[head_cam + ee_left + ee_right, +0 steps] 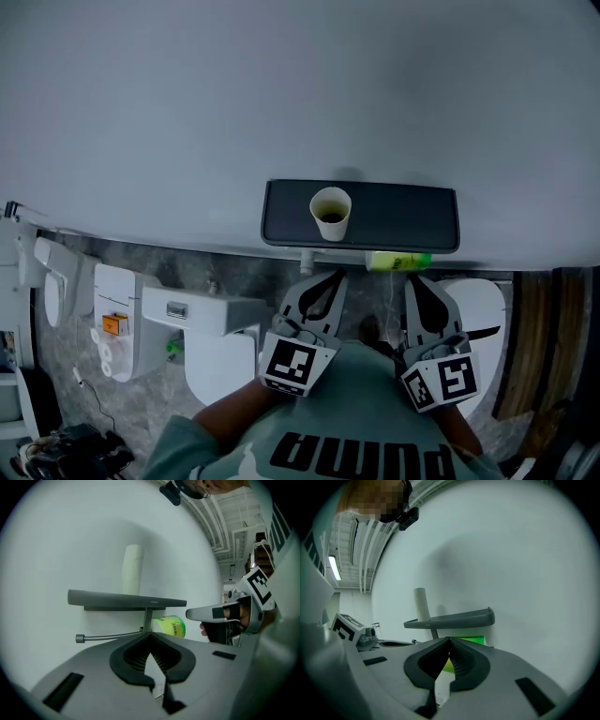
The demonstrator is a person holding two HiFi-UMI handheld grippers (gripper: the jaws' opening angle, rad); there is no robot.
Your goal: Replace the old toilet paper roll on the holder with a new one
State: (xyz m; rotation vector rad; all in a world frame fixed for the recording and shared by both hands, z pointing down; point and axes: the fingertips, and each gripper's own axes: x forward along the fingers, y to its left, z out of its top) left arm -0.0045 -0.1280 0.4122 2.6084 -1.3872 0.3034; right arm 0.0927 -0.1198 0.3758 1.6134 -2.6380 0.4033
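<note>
The old roll's bare tube [330,214] is seen standing upright on the holder's dark shelf [412,220]. A green-wrapped roll [398,261] is lodged just under the shelf, right of the bar [110,636]. Left tongs [335,276] and right tongs [412,280] are clenched, empty, below the shelf.

The shelf [403,217] is showing a dark, smooth matt finish, and the tube [330,214] standing on it is looking like plain cardboard. The rod [110,637] is showing as dull grey metal, while the green wrapper [169,625] is shining like glossy film.
</note>
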